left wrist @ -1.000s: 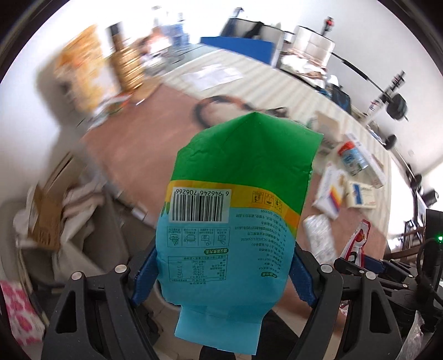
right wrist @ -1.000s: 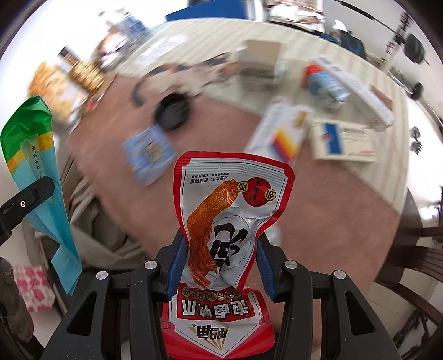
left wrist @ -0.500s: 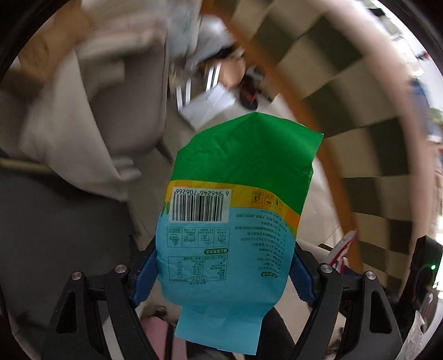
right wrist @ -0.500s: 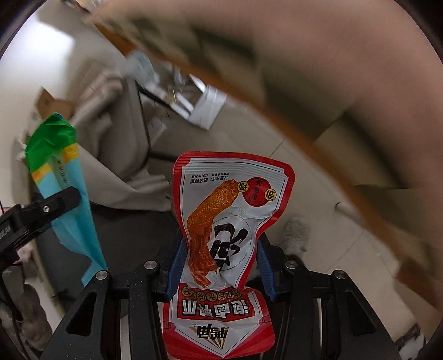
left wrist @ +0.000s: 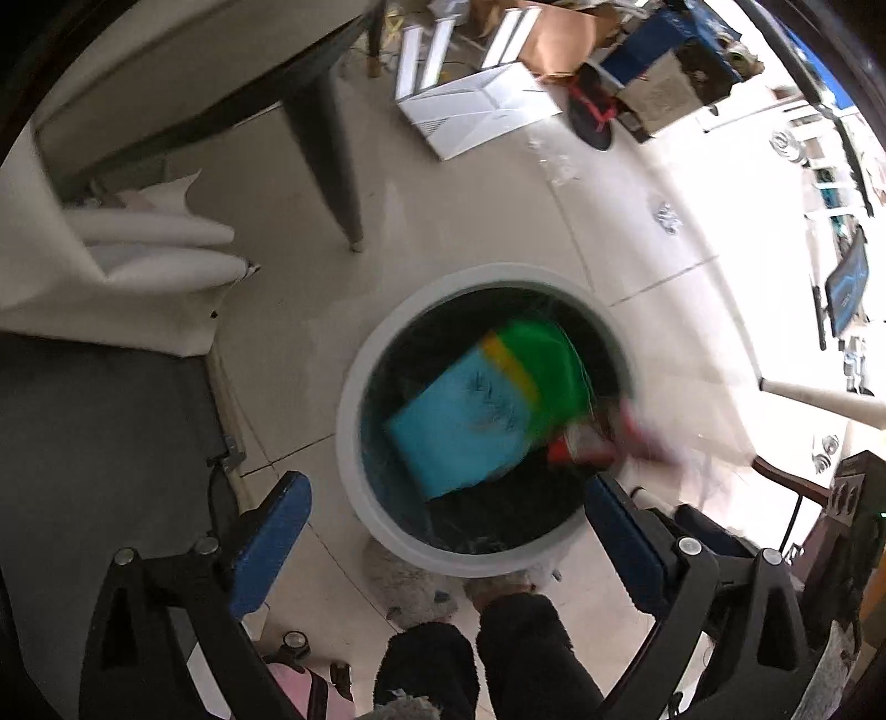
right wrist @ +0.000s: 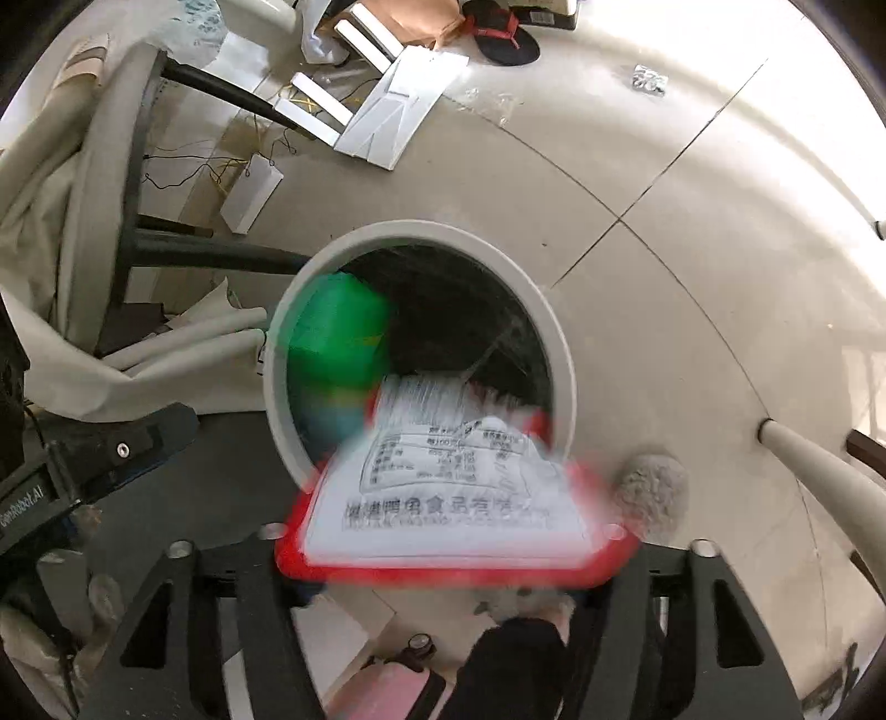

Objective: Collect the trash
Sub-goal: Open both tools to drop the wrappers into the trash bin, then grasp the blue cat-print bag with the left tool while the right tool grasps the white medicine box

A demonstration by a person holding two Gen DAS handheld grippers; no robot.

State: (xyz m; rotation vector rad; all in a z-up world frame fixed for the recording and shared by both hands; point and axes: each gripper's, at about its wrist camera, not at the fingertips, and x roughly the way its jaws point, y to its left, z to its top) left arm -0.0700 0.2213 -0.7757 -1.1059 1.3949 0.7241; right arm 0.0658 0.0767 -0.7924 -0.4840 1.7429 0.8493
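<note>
A white round trash bin [left wrist: 354, 399] with a dark liner stands on the floor below both grippers; it also shows in the right wrist view [right wrist: 559, 343]. My left gripper [left wrist: 448, 531] is open and empty above the bin. The green and blue bag [left wrist: 487, 399] is loose and blurred inside the bin's mouth, seen also in the right wrist view [right wrist: 338, 343]. My right gripper [right wrist: 448, 559] is open. The red and white snack pouch [right wrist: 454, 498] is blurred, free of the fingers, over the bin's near rim; it also shows in the left wrist view [left wrist: 587, 443].
Pale tiled floor [right wrist: 692, 221] surrounds the bin. A dark table leg [left wrist: 326, 160] and white cloth [left wrist: 111, 266] are to the left. White boards [left wrist: 476, 111], a black sandal [right wrist: 501, 39] and cardboard lie at the far side. The person's feet [left wrist: 476, 653] are near the bin.
Both grippers swung down from the table to over the bin and opened. The green and blue bag and the red pouch left the fingers and are falling into the bin.
</note>
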